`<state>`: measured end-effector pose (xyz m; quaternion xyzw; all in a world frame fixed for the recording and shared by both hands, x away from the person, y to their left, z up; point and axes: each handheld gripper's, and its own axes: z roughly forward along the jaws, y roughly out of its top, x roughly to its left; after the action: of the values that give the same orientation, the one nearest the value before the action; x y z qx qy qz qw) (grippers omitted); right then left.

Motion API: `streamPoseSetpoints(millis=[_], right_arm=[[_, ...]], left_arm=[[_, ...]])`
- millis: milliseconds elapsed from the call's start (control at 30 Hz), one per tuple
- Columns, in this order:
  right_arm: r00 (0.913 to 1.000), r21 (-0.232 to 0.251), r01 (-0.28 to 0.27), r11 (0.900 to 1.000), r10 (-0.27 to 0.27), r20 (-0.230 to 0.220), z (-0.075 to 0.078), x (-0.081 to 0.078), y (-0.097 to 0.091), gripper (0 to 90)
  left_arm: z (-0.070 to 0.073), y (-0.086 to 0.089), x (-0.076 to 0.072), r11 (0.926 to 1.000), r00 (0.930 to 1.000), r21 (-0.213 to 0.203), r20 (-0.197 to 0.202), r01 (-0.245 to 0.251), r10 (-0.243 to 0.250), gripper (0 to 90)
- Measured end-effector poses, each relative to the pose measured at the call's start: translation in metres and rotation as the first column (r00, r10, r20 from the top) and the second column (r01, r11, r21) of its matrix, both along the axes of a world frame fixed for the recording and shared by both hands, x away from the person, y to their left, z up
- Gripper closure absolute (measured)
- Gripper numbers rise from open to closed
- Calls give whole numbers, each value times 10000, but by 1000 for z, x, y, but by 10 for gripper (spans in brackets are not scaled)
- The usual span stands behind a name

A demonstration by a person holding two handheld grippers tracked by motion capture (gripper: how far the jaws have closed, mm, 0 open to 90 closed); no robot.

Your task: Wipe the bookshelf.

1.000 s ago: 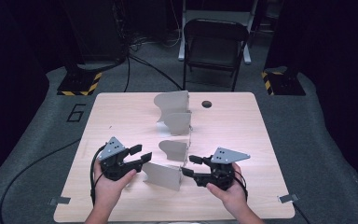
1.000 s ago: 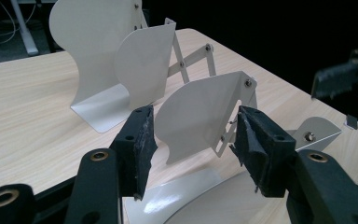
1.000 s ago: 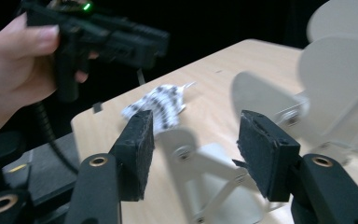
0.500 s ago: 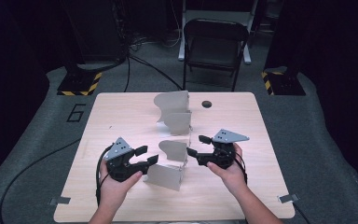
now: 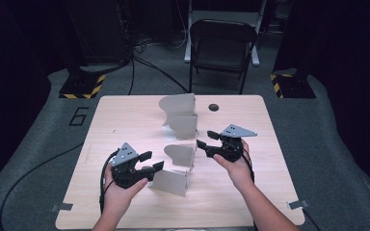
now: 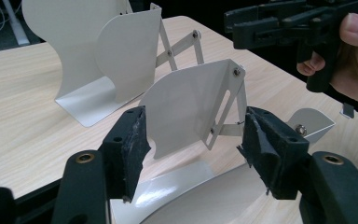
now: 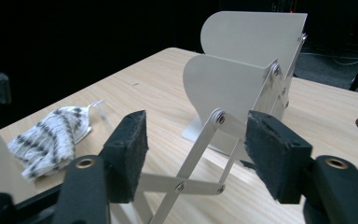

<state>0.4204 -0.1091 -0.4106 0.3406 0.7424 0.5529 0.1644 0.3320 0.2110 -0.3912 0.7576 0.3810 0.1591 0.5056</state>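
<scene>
A white metal folding rack with several upright plates joined by scissor bars stands mid-table. My left gripper is at the left edge of the nearest plate; its jaws have just been opening and stand open, with that plate's curved rim low between them and untouched. My right gripper is at the rack's right side. Its jaws have just been closing but stay open, with the scissor bars between the pads and not pressed. The right gripper also appears past the plates in the left gripper view.
The wooden table has a round hole near its far edge. A crumpled black-and-white patterned cloth lies on the wood to one side. A folding chair and cables sit behind the table.
My right gripper has moved away from the nearest plate, farther up the table, to the scissor bars beside the second plate. The left gripper has stayed put with its jaws a little wider.
</scene>
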Motion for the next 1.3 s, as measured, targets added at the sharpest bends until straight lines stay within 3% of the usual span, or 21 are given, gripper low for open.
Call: streamPoseSetpoints(millis=[400,467,600,833,967,1100,1200,1300], right_arm=[[10000,84,1,10000,-1,8,0,18,7,539],[9999,133,-110,9999,110,-44,2,20,10,600],[9994,-153,-328,9993,329,102,5,23,16,658],[9992,-451,-340,9984,349,184,4,29,25,669],[9987,-639,-453,9969,468,216,1,33,27,781],[9986,-663,-516,9965,520,50,2,35,29,801],[9982,-797,-598,9950,601,9,2,36,32,802],[9967,-957,-795,9922,778,-220,-1,37,35,811]], left_arm=[[-2,-3,0,9992,9995,-247,-99,305,-308,400],[-2,-5,0,9995,9996,-174,-101,265,-267,429],[2,-8,-1,9994,9991,-157,-310,293,-297,459],[4,-15,-5,9982,9982,-23,-5,606,-606,475],[4,-20,-8,9969,9970,-128,5,780,-780,461],[4,-26,-10,9949,9952,-268,-14,975,-975,456],[4,-29,-11,9929,9929,-25,29,1186,-1186,452],[3,-34,-11,9923,9924,-98,-30,1232,-1232,451]])
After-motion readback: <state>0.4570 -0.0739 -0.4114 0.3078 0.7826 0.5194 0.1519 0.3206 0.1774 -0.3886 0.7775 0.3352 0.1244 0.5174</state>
